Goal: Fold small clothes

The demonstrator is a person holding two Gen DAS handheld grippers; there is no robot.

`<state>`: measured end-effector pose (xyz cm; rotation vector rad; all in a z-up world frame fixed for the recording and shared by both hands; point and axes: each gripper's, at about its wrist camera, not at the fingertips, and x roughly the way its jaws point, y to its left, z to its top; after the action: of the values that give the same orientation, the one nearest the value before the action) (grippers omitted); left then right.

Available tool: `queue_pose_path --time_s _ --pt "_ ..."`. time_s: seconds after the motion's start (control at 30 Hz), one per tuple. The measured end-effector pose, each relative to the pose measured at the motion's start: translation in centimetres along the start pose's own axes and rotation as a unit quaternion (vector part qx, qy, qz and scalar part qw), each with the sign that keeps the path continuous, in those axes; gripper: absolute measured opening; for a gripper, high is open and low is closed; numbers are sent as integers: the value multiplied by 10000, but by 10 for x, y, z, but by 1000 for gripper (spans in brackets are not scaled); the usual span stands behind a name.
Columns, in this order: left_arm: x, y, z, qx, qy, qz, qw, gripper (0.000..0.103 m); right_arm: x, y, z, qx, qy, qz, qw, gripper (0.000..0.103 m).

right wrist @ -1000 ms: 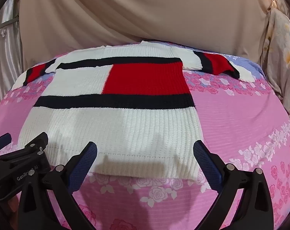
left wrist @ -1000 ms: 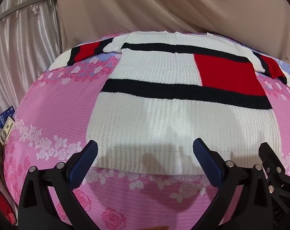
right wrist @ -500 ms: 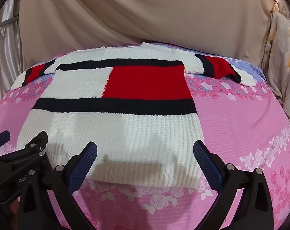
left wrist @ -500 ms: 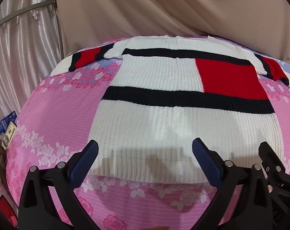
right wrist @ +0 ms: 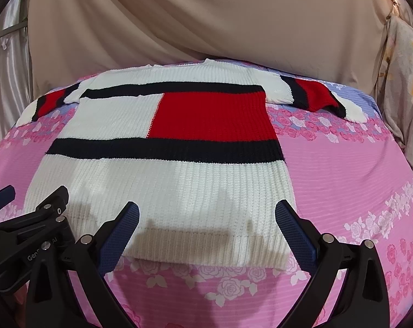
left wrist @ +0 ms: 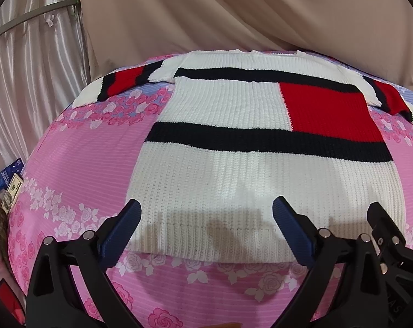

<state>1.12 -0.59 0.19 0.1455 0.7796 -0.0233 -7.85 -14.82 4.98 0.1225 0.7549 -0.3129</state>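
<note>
A white knit sweater with black stripes and a red block lies flat, face up, on the pink floral bedsheet, sleeves spread to both sides. It also shows in the right wrist view. My left gripper is open and empty, hovering over the left part of the ribbed hem. My right gripper is open and empty over the right part of the hem. Each gripper shows at the edge of the other's view.
A beige curtain hangs behind the bed, with silvery drapes at the left. Small packets lie off the bed's left edge. Floral fabric hangs at the right.
Both grippers have drawn back and lifted a little from the sweater; the hem now sits lower and farther in the views. The sweater has not moved. Jaws stay open.
</note>
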Motion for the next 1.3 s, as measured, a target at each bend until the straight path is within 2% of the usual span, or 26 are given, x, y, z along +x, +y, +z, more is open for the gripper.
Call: queue_pose_path --time_s 1.3 --pt "8 -2 1 26 66 28 10000 92 8 -1 0 78 86 19 9999 98"
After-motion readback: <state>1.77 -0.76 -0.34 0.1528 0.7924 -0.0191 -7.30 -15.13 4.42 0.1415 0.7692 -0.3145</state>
